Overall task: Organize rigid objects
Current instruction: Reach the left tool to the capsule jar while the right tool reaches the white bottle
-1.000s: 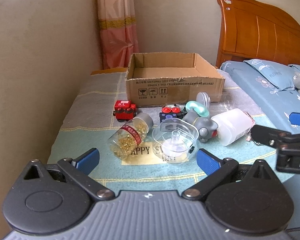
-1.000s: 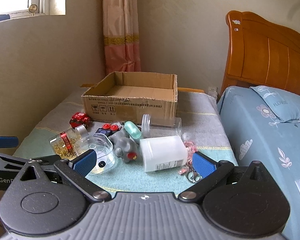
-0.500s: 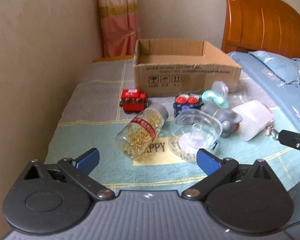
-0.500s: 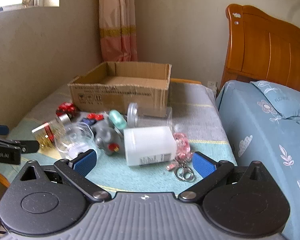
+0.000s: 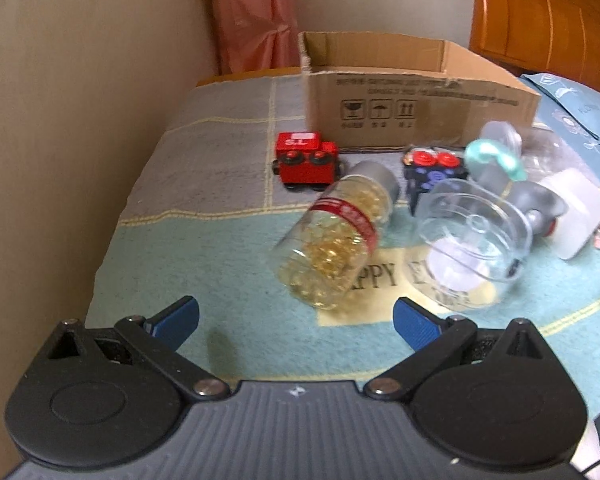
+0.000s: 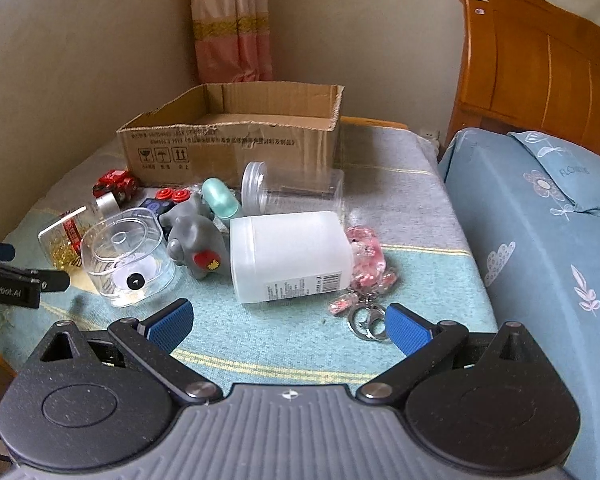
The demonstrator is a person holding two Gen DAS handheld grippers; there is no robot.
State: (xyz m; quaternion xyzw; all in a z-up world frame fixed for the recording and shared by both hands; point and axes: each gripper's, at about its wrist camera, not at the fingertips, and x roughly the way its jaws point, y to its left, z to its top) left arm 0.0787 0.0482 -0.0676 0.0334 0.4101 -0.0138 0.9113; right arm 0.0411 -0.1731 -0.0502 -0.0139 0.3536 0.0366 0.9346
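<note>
Both sets of jaws apart and empty: left gripper (image 5: pixel 296 316) is nearer the capsule jar (image 5: pixel 336 236), which lies on its side near the table's (image 5: pixel 204 184) left edge, long axis running diagonally away toward the box (image 5: pixel 420 112), just ahead of the jaws; right gripper (image 6: pixel 286 320) faces the white bottle (image 6: pixel 292 254).

Left tool (image 6: pixel 24 276) cut off by the frame's left edge.
</note>
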